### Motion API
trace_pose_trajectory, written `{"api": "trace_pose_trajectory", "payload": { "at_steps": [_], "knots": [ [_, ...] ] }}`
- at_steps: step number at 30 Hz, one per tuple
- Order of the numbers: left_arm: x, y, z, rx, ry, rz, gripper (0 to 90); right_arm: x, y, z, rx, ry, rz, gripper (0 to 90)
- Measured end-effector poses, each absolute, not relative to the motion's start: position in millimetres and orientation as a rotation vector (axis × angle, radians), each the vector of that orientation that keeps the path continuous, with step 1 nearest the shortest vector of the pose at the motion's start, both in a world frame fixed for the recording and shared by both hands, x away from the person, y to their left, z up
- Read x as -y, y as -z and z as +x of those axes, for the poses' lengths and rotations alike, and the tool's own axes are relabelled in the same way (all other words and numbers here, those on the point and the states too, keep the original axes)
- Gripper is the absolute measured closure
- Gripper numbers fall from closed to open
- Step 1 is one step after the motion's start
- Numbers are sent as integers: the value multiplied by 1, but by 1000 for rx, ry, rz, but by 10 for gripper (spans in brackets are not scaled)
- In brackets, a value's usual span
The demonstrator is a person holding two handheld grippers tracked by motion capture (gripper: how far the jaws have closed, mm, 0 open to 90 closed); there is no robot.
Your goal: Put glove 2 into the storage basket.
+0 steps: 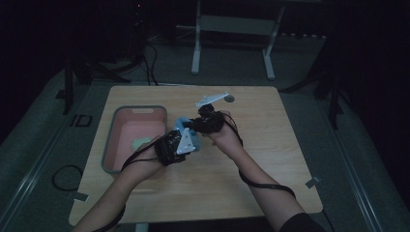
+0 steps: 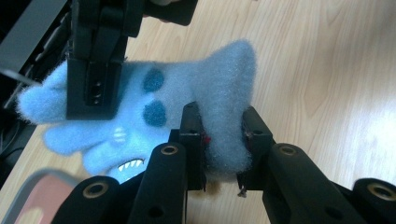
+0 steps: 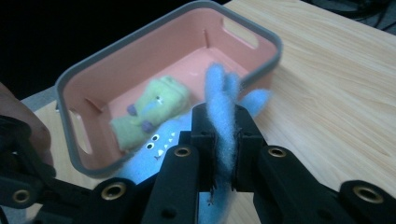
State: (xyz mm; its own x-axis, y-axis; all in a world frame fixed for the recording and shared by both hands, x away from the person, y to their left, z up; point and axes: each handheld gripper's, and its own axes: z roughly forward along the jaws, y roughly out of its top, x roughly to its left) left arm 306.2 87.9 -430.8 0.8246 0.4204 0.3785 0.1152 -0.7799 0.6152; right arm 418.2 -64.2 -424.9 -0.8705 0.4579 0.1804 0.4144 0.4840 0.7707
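Blue plush toy (image 2: 187,98) pinched by both tools at once, carried just above the worktop (image 1: 270,159), right beside the pink bin (image 1: 112,145) and not yet over its rim. Left tool (image 2: 223,135) pressed tight on one fuzzy limb, pile bulging out around the pads. Right tool (image 3: 225,135) clamped on a thin flap of the same toy, squeezed nearly flat between the jaws. In the high view, left tool (image 1: 175,146) and right tool (image 1: 205,122) close together just right of the bin, toy (image 1: 186,130) strung between them. Inside the bin, a green plush toy (image 3: 152,109) lying on the floor near the middle.

Handling, as a judgement: very light, soft all through, no stiffness to speak of, so sagging and stretching likely between two grips. Fleece surface grippy rather than slippery; nothing fragile. Best hold on thicker stuffed parts such as the body or a fat limb; a thin ear or flap likely to slide out or pull long. Toy's face possibly turned toward the left tool's camera, though blur and dim light in the high view leave its pose uncertain.
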Motion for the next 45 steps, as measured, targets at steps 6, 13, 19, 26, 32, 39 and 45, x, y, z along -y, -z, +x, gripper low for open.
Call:
{"api": "trace_pose_trajectory", "payload": {
  "at_steps": [6,13,19,26,32,39,45],
  "knots": [
    [-108,437,303,-434,-681,2419,761,44,428,418,-2685,-1365,759,825],
    [-133,442,300,-487,-680,2417,761,9,432,417,-2720,-1345,715,825],
    [-155,442,296,-531,-684,2431,761,-18,434,416,-2741,-1342,680,825],
    [-184,444,291,-547,-669,2449,760,-49,441,415,-2770,-1360,662,824],
    [-209,452,293,-580,-659,2456,760,-73,448,416,-2772,-1395,667,824],
    [-214,474,303,-616,-609,2458,759,-84,466,422,-2785,-1356,699,823],
    [-215,488,311,-642,-559,2482,756,-87,487,428,-2813,-1267,730,821]
  ]
}}
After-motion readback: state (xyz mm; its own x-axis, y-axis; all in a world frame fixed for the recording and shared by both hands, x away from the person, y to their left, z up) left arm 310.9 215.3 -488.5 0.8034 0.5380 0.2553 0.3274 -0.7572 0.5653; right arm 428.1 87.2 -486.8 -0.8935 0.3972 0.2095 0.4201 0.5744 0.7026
